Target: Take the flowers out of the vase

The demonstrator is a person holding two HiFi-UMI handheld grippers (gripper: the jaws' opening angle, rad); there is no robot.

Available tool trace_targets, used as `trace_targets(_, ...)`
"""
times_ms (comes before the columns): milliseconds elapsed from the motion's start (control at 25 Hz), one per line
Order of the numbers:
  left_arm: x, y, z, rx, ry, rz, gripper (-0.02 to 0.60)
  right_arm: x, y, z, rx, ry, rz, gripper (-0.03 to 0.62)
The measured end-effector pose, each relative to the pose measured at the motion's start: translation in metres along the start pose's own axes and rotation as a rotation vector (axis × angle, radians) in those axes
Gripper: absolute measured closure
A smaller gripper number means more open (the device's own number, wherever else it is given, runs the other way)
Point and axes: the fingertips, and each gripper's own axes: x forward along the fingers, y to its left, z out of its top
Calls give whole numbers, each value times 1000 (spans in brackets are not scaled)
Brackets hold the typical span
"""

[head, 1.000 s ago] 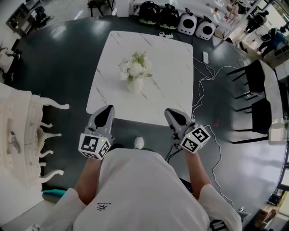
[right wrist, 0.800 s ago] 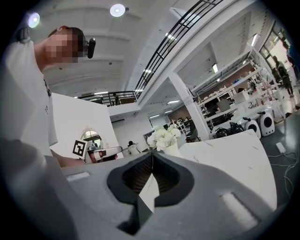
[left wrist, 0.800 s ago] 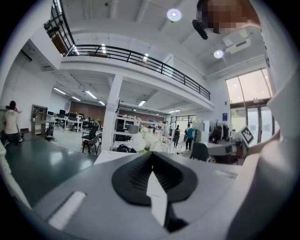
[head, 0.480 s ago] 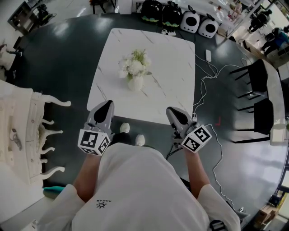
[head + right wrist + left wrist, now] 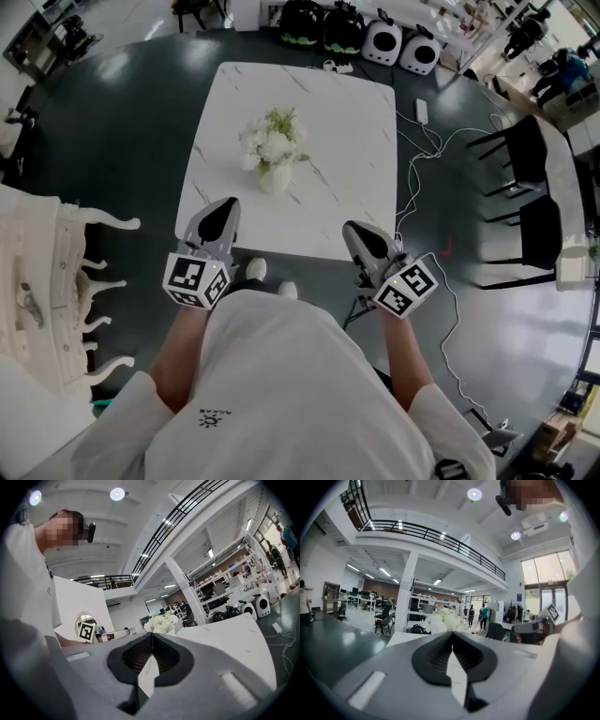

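Observation:
White flowers (image 5: pixel 270 142) stand upright in a small white vase (image 5: pixel 275 178) near the middle of a white marble table (image 5: pixel 347 122). My left gripper (image 5: pixel 226 208) hovers at the table's near edge, short of the vase, jaws shut and empty. My right gripper (image 5: pixel 352 232) is held just off the near edge on the right, also shut and empty. In the right gripper view the flowers (image 5: pixel 161 622) show just beyond the closed gripper (image 5: pixel 152 636). The left gripper view looks over its closed gripper (image 5: pixel 452 634) across the table top.
Two black chairs (image 5: pixel 525 159) stand right of the table, with white cables (image 5: pixel 419 178) trailing on the dark floor. White ornate furniture (image 5: pixel 52 272) is at my left. Round white and black units (image 5: pixel 380 42) sit beyond the far edge. My shoes (image 5: pixel 255 270) are under the near edge.
The left gripper has edged forward over the table's near edge, and a foot has stepped forward. The right gripper has barely moved. Both stay shut.

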Motion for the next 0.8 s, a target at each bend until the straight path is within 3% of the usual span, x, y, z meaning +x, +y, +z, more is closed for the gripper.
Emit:
trace_targets(560,32,31,12,41,-5,-72,588,31,-8,15,-52,-14,-84,592)
trace_targets(800,41,46,6,40,22,-129,526,43,-9,20,-47,-34,-121,592)
